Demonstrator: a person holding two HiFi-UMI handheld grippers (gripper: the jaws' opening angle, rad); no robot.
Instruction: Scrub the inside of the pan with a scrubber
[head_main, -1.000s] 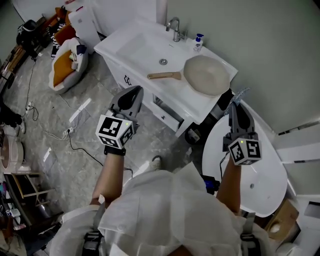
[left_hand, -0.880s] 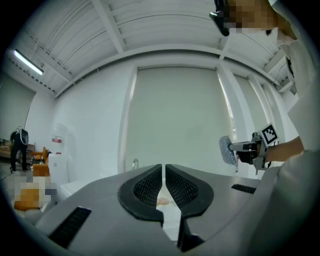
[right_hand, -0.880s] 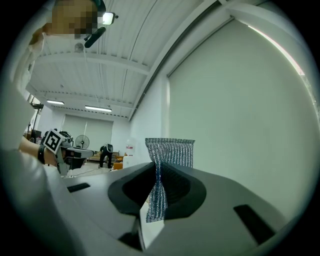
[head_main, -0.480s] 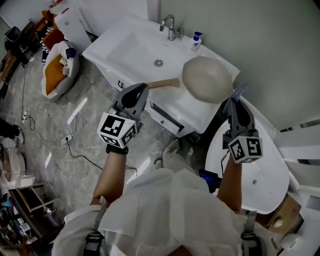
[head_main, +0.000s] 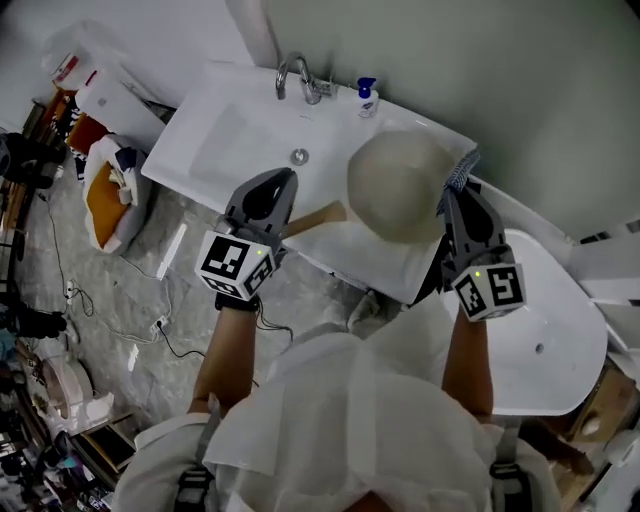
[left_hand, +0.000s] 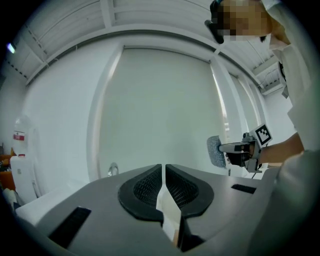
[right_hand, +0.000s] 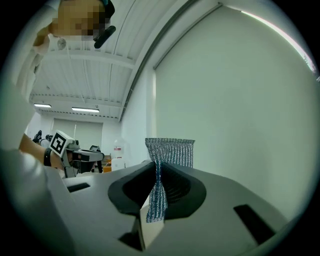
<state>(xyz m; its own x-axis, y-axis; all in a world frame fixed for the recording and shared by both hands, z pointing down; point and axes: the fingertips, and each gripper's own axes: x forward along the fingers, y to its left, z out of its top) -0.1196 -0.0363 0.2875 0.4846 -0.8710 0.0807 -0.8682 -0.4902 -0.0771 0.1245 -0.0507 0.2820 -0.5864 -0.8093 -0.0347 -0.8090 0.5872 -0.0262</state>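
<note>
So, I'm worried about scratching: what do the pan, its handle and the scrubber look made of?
Pan: matte cream coating, possibly ceramic nonstick.
Handle: light brown, wood-like.
Scrubber: blue-grey knitted mesh, ribbed weave visible; fibre or fine wire, can't tell.

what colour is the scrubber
The scrubber is blue-grey, with a fine ribbed mesh; clearest in the right gripper view.

Head view: above the person (head_main: 340, 420), facing steeply down on vanity top (head_main: 205, 135), left gripper (head_main: 280, 180) and right gripper (head_main: 455, 200).
Left gripper view: close behind its own jaws, facing level toward the wall (left_hand: 160, 100); shares the right gripper, at right.
Right gripper view: likewise; shares the left gripper, at left.
</note>
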